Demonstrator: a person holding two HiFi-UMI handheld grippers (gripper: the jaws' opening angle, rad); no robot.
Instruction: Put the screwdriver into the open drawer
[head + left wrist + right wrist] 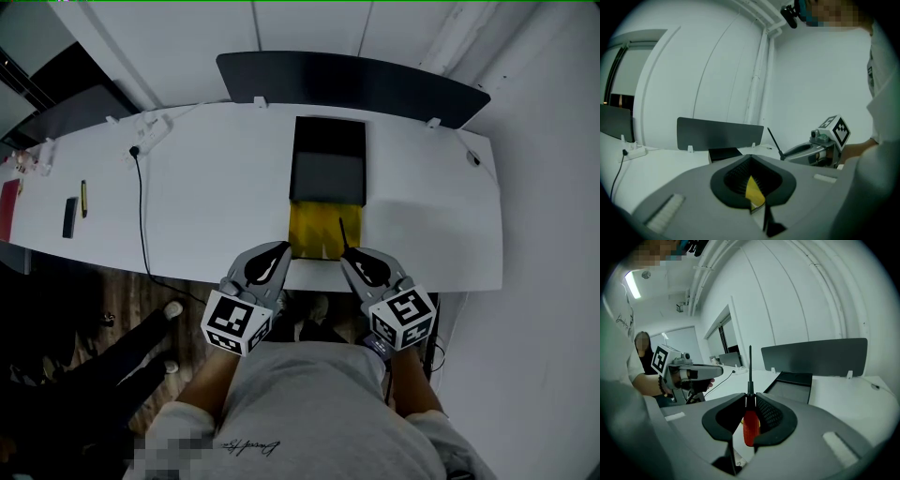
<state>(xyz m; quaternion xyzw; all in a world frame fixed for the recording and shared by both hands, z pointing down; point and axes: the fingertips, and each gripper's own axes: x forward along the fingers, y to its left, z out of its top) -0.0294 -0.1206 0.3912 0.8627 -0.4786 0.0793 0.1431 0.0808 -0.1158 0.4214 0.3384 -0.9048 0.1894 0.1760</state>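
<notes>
A screwdriver with a red handle (750, 426) and a thin black shaft (750, 366) stands upright in my right gripper (750, 395), whose jaws are shut on it just above the handle. In the head view that gripper (345, 251) sits at the table's front edge, at the right corner of the open drawer (314, 230) with its yellow inside. The shaft (343, 234) points over the drawer. The drawer comes out of a dark box (328, 155). My left gripper (284, 247) is at the drawer's left corner, its jaws (751, 157) together and empty.
A white table (206, 197) carries a power strip (155, 129) with a black cable (142, 206), and a black bar (70, 216) and a yellow pen (83, 197) at the far left. A dark divider panel (356, 84) stands behind the box. Another person's legs (141, 337) are at lower left.
</notes>
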